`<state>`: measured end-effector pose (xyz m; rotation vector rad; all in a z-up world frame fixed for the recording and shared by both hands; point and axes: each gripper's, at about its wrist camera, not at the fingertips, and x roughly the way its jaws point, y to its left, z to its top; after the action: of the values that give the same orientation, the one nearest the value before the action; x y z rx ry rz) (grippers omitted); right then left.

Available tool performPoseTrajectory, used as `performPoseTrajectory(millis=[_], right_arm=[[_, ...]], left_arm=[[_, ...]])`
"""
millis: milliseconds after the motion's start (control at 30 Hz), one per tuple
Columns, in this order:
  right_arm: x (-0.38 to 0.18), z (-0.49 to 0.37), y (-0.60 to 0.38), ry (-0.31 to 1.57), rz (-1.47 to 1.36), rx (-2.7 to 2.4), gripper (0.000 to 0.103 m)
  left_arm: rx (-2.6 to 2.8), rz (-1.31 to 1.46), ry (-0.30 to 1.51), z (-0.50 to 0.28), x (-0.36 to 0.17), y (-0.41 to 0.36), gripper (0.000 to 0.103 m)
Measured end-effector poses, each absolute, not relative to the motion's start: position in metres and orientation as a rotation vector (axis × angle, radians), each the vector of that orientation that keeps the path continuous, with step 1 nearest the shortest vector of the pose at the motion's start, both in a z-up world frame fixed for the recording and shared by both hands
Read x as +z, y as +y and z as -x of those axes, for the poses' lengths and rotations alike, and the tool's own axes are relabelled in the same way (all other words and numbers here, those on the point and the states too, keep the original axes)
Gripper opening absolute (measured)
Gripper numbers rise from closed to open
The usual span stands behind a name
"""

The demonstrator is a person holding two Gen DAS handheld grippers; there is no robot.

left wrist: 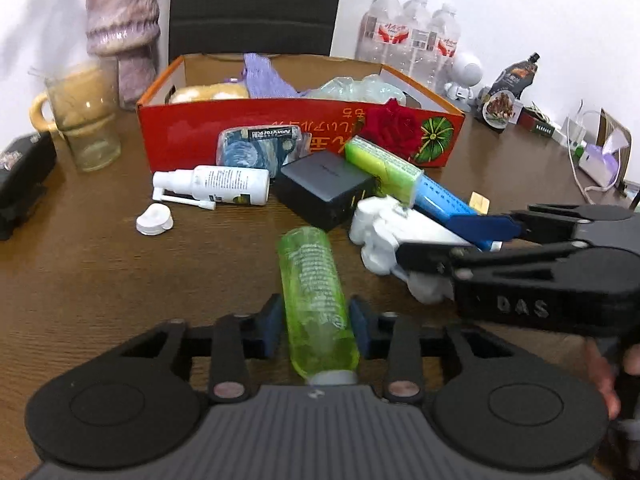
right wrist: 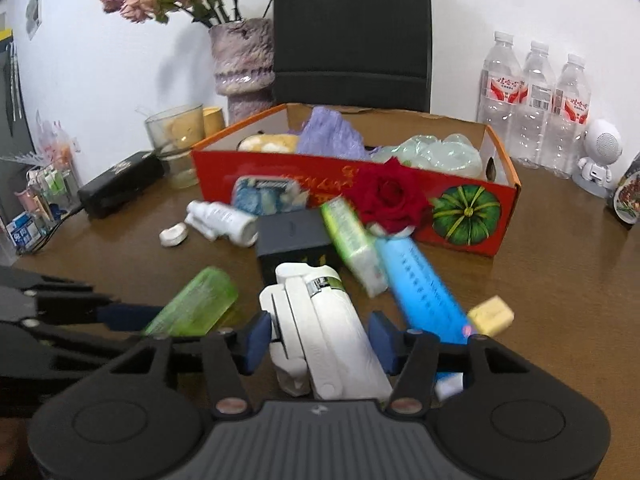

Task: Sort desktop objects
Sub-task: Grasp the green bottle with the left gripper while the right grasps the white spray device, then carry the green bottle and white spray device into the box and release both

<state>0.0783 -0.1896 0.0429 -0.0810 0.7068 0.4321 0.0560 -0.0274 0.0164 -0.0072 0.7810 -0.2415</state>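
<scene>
Nearest the left wrist camera, a translucent green bottle (left wrist: 316, 300) of smooth plastic lay lengthwise between the blue pads of the left gripper (left wrist: 316, 326), which pressed on both its sides. Just right of it, the right gripper (right wrist: 316, 338) straddled a glossy white device (right wrist: 320, 328) with rounded, folded parts; its jaws stood apart around it, and I could not tell whether the pads touched. Beyond lay a matte dark grey block (left wrist: 326, 188), a green-and-white packet (left wrist: 384, 164), a blue tube (left wrist: 444, 200), a white spray bottle (left wrist: 224, 184) and a round white cap (left wrist: 154, 220). All rested on a brown wood-grain table (left wrist: 100, 272), before a red cardboard box (left wrist: 304, 128) printed with a rose and a pumpkin. Against the far white wall stood 3 clear water bottles (right wrist: 536, 96) and a rough mauve vase (right wrist: 244, 60).
</scene>
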Motion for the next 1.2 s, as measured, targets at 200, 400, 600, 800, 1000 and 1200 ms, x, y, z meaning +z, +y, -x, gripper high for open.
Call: performPoseTrajectory(millis=[200, 400, 600, 800, 1000, 1200], right_arm=[[0.047, -0.012, -0.2, 0.737, 0.071, 0.414, 0.053], [0.036, -0.021, -0.185, 0.784, 0.116, 0.378, 0.054], [0.056, -0.02, -0.192, 0.727, 0.047, 0.392, 0.053], [0.121, -0.05, -0.208, 0.541, 0.008, 0.375, 0.053], [0.17, -0.153, -0.204, 0.468, 0.013, 0.328, 0.053], [0.14, -0.283, -0.196, 0.663, -0.009, 0.304, 0.053]], left_arm=[[-0.254, -0.019, 0.768, -0.003, 0.016, -0.025, 0.036], [-0.261, -0.047, 0.758, -0.014, 0.015, -0.031, 0.031], [-0.261, 0.068, 0.667, -0.013, 0.045, -0.008, 0.031], [-0.269, 0.121, 0.538, -0.073, 0.115, 0.016, 0.031], [-0.263, 0.19, 0.553, -0.187, 0.162, 0.027, 0.031], [-0.167, 0.081, 0.716, -0.31, 0.147, 0.027, 0.031]])
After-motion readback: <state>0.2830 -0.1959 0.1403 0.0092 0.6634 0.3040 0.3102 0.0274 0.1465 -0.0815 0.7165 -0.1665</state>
